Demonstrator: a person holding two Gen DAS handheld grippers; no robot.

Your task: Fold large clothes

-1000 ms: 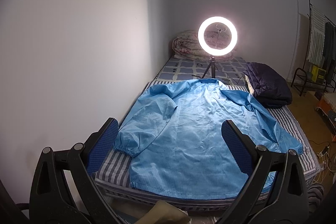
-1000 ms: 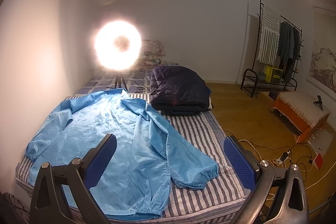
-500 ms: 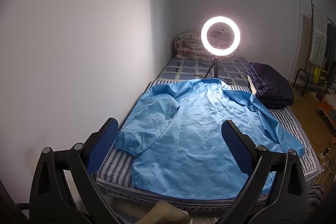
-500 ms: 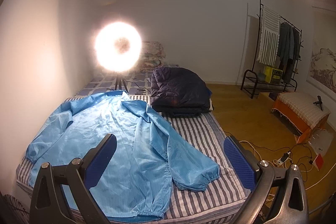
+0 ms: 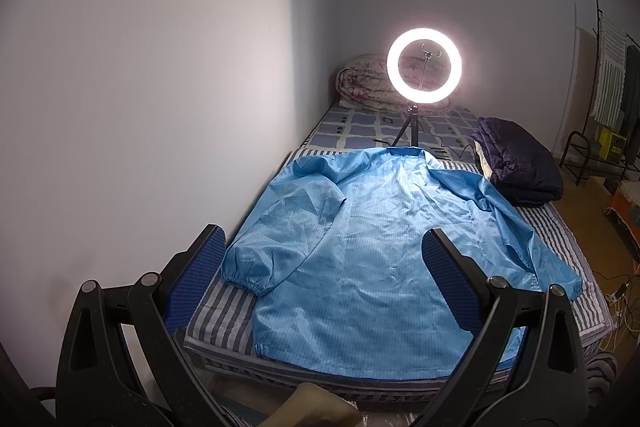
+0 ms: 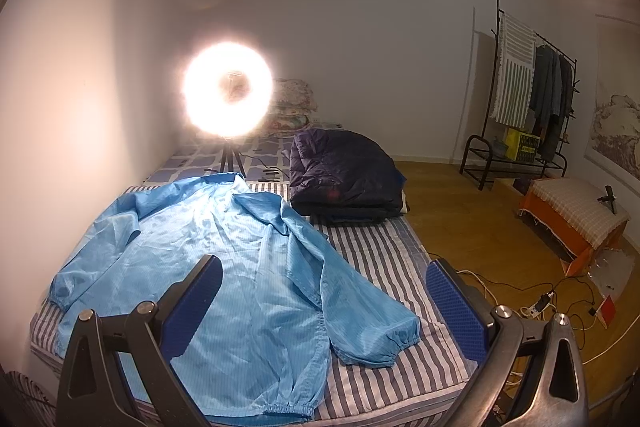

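A large light-blue coat (image 5: 372, 251) lies spread flat on the striped bed (image 5: 216, 323), collar far, hem near, both sleeves angled down along its sides. It also shows in the right wrist view (image 6: 224, 267). My left gripper (image 5: 324, 283) is open and empty, held above the bed's near edge, over the coat's lower left part. My right gripper (image 6: 324, 303) is open and empty, above the coat's right sleeve (image 6: 368, 327) and the bed's near right corner.
A lit ring light on a tripod (image 5: 424, 67) stands behind the collar. A folded dark puffy jacket (image 6: 344, 175) lies at the far right of the bed. A rolled quilt (image 5: 364, 83) sits by the back wall. Wall at left; wood floor with cables (image 6: 540, 303) and clothes rack (image 6: 524, 107) at right.
Both grippers have drifted slightly; the coat sits a little lower and more to the right in both views. Jaws stay open. The coat has not moved.
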